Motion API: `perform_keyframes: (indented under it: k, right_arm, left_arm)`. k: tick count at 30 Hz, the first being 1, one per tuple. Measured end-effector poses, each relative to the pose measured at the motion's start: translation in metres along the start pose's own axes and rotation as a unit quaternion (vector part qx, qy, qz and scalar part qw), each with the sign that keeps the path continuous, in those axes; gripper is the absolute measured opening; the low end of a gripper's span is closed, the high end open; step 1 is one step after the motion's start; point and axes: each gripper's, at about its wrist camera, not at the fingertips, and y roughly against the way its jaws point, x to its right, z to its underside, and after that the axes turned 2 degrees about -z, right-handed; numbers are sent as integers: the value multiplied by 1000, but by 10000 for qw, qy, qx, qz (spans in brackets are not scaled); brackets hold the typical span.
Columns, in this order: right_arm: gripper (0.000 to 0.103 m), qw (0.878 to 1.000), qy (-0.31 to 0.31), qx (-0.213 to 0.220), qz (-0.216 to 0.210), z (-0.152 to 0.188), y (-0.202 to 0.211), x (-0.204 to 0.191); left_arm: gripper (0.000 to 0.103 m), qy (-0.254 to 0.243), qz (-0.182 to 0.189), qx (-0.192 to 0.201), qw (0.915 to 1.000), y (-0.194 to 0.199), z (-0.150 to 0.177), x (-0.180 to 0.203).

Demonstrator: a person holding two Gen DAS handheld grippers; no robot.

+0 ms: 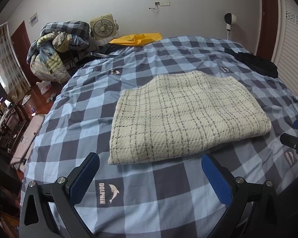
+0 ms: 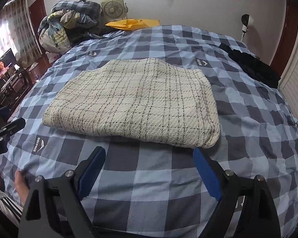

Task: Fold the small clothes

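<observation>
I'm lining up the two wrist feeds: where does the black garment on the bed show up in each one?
Left wrist view: the black garment lies at the upper right, beyond the far right corner of the folded cream checked garment.
Right wrist view: the black garment is again at the upper right, near the bed's far right edge, apart from the cream one.
Shared landmark: the yellow bag at the bed's far edge.

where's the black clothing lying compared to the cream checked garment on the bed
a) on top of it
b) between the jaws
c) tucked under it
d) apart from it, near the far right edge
d: the black clothing lies by the far right edge of the bed, with bare checked bedcover between it and the cream checked garment.
</observation>
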Motion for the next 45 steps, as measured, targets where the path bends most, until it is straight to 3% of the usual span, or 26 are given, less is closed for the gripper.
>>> perform_keyframes:
  k: [22,29,41,45]
  right_arm:
    - [87,10000,-2,-24,-6,-1,0,1]
    - [87,10000,-6,-24,-7,-1,0,1]
    - [87,10000,-5,-45,-10,0,-1,1]
    - [87,10000,-5,-54,-11,-1,-1,1]
  left_arm:
    - [103,-45,-55,45,10000,0,-4,1]
    - [103,-271,-300,113,9991,0,-3,11]
    - [103,-207,-77,70,9997,-3,-1,8]
    - [103,-255,-195,148,9994,-1,-1,8]
